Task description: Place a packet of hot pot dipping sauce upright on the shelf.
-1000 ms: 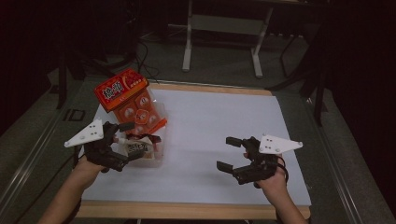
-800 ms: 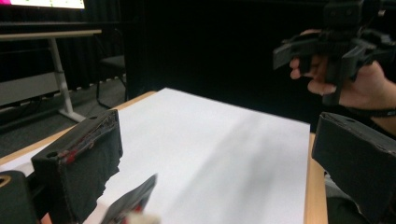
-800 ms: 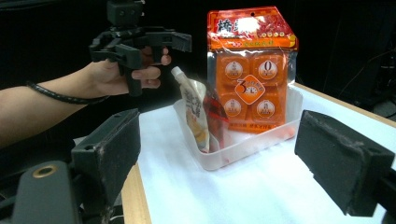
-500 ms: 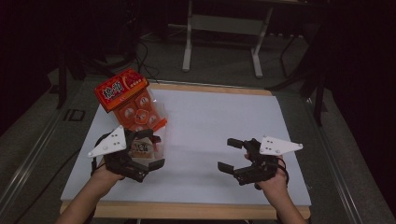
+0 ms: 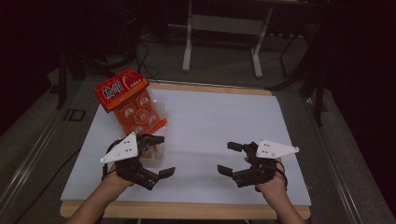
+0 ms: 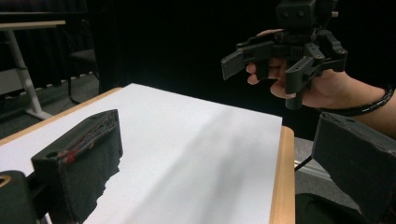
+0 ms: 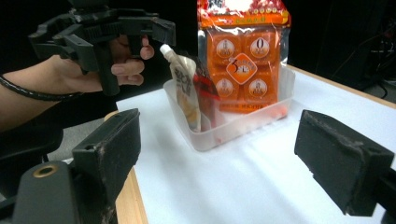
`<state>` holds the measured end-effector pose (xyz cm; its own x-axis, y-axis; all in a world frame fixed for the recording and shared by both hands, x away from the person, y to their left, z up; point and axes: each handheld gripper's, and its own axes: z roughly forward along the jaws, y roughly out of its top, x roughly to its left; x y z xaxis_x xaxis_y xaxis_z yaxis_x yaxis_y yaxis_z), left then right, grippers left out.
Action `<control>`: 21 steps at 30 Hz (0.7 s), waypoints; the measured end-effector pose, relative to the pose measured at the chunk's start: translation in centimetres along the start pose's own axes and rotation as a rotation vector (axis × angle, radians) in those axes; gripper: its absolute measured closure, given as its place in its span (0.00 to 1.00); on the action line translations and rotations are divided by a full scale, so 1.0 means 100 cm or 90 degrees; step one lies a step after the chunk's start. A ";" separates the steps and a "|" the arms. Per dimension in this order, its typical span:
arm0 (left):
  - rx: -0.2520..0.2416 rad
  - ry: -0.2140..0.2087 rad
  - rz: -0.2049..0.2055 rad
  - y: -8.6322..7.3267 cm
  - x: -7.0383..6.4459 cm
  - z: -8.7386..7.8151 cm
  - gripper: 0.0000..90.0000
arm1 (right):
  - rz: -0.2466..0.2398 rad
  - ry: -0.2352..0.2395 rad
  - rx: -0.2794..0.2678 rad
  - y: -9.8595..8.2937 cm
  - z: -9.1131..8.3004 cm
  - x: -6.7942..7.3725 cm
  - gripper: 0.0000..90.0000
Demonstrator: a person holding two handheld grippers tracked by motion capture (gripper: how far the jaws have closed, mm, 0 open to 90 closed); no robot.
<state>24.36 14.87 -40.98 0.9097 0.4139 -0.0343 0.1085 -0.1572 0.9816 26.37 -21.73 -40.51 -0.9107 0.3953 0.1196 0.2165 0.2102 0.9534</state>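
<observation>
A big orange snack packet (image 5: 131, 106) leans up out of a clear plastic tub (image 7: 233, 128) at the table's left side. In the right gripper view the orange packet (image 7: 243, 56) stands at the back of the tub, with a spouted pouch (image 7: 183, 91) upright at its near end. My left gripper (image 5: 161, 155) hangs open just in front of the tub, jaws pointing right, nothing between them. My right gripper (image 5: 229, 157) is open at the front right, facing left toward it. Each gripper view shows the other: right gripper (image 6: 280, 58), left gripper (image 7: 107, 30).
A white sheet (image 5: 215, 121) covers the table, which has a wooden front edge (image 5: 187, 211). A metal stand (image 5: 222, 25) and cables lie on the dark floor beyond the far edge. Bare sheet lies between the two grippers.
My left gripper has come away from the tub's left side, moved right and toward the front, and turned its jaws to face right. The right gripper has stayed put.
</observation>
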 end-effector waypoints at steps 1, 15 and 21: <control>0.001 -0.003 -0.001 -0.001 -0.001 0.001 0.02 | 0.000 -0.002 0.001 -0.001 0.000 0.000 0.16; 0.019 -0.048 0.002 -0.021 -0.018 0.021 0.03 | 0.019 -0.015 0.022 -0.028 0.000 -0.004 0.16; 0.029 -0.044 0.012 -0.034 -0.020 0.023 0.04 | 0.022 -0.024 0.032 -0.038 0.000 -0.007 0.16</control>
<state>23.10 12.48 -44.66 0.9371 0.3478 -0.0295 0.1070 -0.2057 0.9728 26.15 -22.85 -44.21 -0.8884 0.4369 0.1409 0.2660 0.2398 0.9337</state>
